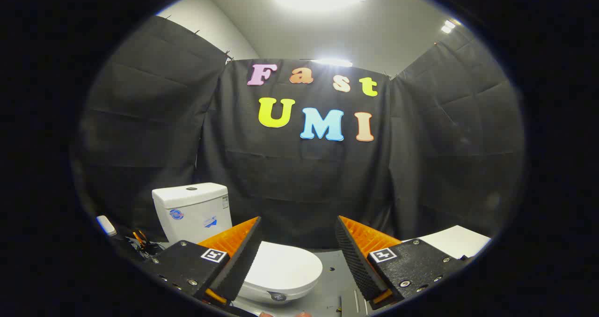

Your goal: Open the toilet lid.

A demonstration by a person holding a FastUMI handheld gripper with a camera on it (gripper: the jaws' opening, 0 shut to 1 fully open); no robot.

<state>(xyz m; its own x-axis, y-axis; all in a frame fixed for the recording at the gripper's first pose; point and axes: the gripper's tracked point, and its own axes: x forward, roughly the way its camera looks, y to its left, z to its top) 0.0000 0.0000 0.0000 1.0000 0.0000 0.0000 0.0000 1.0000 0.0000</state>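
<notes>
Gripper view: my orange-and-black two-finger gripper [297, 246] is spread wide and holds nothing. The glossy white toilet lid [283, 268] lies closed, just ahead between the fingers. I judge this the approach step; next I need to drop toward the lid's front edge.

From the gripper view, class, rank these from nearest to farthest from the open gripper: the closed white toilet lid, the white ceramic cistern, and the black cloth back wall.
1. Closed white toilet lid: lowest and closest, between the fingers of the open gripper, partly behind one finger.
2. White ceramic cistern: behind the lid, beyond that same finger.
3. Black cloth back wall: farthest, behind everything.
</notes>
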